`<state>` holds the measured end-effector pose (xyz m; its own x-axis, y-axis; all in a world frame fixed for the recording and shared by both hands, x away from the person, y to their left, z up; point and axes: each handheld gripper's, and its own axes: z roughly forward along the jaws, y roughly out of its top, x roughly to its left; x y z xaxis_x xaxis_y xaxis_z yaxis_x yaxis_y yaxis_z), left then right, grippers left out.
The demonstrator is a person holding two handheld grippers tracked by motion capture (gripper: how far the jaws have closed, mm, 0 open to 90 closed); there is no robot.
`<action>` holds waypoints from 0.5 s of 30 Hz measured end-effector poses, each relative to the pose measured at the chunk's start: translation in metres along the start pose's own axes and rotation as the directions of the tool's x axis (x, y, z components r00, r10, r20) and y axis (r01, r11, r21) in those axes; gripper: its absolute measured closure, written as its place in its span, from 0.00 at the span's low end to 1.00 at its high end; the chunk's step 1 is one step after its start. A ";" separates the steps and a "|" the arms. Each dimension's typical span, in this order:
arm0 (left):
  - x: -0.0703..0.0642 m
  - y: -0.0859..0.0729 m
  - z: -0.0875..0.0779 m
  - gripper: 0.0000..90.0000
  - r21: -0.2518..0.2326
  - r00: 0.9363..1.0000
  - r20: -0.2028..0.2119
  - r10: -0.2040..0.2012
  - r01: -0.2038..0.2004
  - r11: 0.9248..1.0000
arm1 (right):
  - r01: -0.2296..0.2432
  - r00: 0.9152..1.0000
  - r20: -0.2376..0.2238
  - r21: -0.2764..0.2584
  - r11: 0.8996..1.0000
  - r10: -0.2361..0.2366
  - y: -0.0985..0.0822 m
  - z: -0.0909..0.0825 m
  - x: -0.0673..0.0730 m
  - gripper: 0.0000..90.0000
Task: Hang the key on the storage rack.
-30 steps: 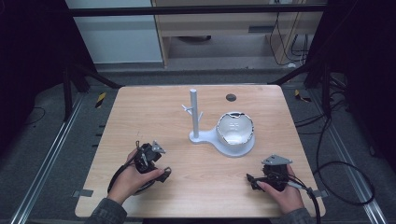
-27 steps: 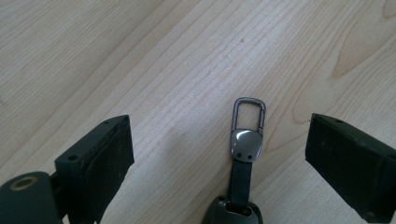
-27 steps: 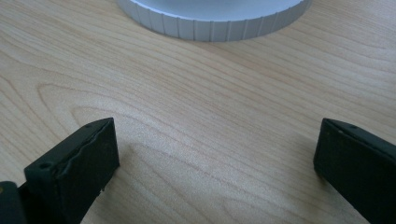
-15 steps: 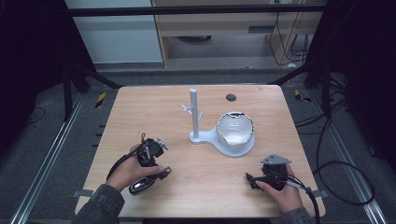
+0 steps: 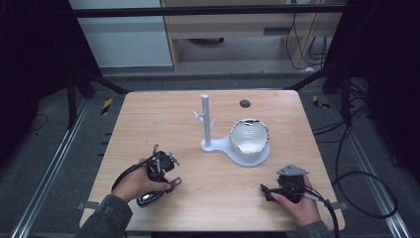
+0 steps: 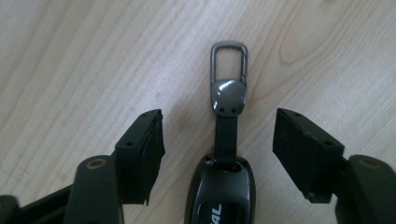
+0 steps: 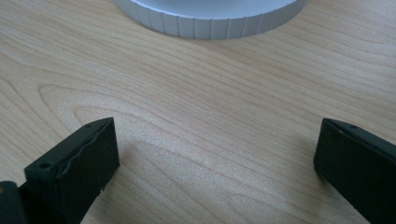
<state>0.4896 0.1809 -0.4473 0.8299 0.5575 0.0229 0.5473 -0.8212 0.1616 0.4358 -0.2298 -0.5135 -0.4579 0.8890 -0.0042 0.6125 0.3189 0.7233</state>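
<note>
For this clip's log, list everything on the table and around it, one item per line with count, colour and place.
Table: one, light wood, centre of the high view.
Stand: one, white post with small pegs on a white base, middle of the table.
Bowl: one, white with a dark jagged rim, on the base right of the post.
Key fob: one, black with a strap and grey metal clip, lying flat between the left gripper's open jaws.
Round hole: one, dark, far edge of the table.
Left gripper: one, black, open, near-left of the table, held in a hand.
Right gripper: one, black, open over bare wood, near-right, held in a hand.
</note>
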 end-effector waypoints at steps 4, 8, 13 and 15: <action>-0.002 0.000 0.003 0.42 0.017 1.000 0.004 0.012 -0.012 1.000 | -0.001 1.000 0.000 0.000 1.000 0.001 0.000 0.000 0.000 0.00; -0.003 0.002 0.007 0.47 0.034 1.000 -0.003 0.024 -0.024 0.999 | -0.001 1.000 0.001 0.000 1.000 0.001 0.000 0.000 0.001 0.00; -0.002 0.002 0.010 0.54 0.054 0.999 0.005 0.037 -0.037 0.998 | 0.003 1.000 0.001 0.001 1.000 -0.003 0.000 -0.001 0.001 0.00; -0.002 0.002 0.011 0.57 0.059 0.999 0.009 0.039 -0.039 0.997 | 0.003 1.000 0.001 0.001 1.000 -0.003 0.000 -0.001 0.001 0.00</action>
<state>0.4903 0.1765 -0.4577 0.8515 0.5240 0.0200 0.5197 -0.8483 0.1017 0.4349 -0.2295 -0.5134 -0.4593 0.8882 -0.0072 0.6114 0.3220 0.7228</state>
